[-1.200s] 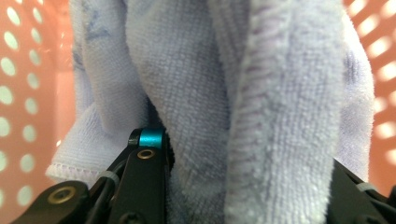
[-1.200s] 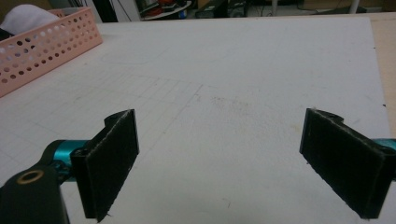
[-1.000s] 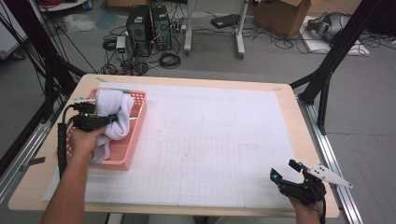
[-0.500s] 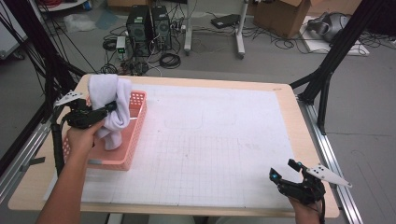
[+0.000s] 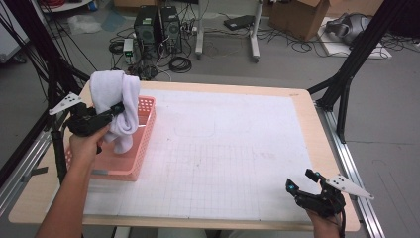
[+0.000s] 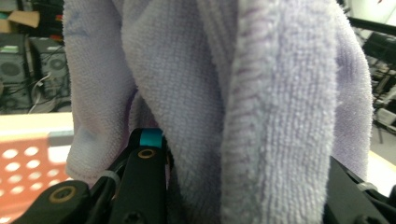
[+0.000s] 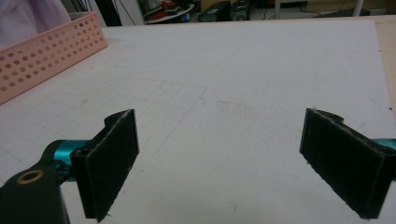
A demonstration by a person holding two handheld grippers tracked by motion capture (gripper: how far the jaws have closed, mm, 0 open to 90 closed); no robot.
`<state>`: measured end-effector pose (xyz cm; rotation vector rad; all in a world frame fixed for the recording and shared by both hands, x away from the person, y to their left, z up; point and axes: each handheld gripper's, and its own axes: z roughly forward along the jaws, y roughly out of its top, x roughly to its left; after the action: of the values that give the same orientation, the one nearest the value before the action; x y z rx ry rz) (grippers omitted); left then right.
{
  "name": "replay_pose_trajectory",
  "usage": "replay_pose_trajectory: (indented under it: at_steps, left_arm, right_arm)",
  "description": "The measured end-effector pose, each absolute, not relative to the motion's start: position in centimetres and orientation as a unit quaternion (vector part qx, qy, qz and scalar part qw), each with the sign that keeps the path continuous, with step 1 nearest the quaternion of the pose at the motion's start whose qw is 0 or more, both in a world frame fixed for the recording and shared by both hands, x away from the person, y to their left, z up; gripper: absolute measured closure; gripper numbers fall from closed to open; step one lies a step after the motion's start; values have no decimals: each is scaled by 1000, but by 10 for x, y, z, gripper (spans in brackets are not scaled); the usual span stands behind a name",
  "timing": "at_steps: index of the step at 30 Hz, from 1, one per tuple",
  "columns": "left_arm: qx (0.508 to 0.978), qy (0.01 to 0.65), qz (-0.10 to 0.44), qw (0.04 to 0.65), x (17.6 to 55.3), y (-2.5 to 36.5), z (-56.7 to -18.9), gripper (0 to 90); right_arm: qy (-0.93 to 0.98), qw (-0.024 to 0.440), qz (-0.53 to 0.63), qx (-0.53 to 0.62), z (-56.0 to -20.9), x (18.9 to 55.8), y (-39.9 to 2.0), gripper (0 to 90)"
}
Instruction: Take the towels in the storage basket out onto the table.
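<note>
change since earlier: i have brought the left gripper [image 5: 115, 110] up and back from low in the basket; the towel [image 5: 116, 106] that lay bunched inside now hangs from it, most of it above the rim. the right gripper [image 5: 303, 182] has not shifted.
left gripper: clenched on a thick fold of the towel; in the left gripper view the pile [image 6: 243, 112] packs the whole gap between the jaws.
right gripper: released, jaws standing wide with only bare mat between them, resting near the front right corner of the table [image 5: 327, 124].
towel: pale lilac, draped over the left gripper in a lump, its lower end dangling down inside the pink basket [image 5: 141, 148] at the table's left side.
step in hand: lifting the towel out of the basket, as i read it; the tail has not cleared the rim yet.
next move: i judge it needs more height first, then a carry rightward over the white mat [image 5: 233, 153], so the hanging end does not snag the basket wall and drag it along.
risk: the grip holds only one fold, so the bulk may slip out.
</note>
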<state>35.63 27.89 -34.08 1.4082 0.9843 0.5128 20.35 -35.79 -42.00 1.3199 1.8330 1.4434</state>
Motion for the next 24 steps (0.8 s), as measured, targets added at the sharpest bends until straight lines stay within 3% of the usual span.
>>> replay_pose_trajectory:
  at_steps: [24]
  left_arm:
    - [630, 310, 185, 688, 352, 229, -299, 636]
  right_arm:
    - [669, 224, 526, 476, -421, 205, -356, 104]
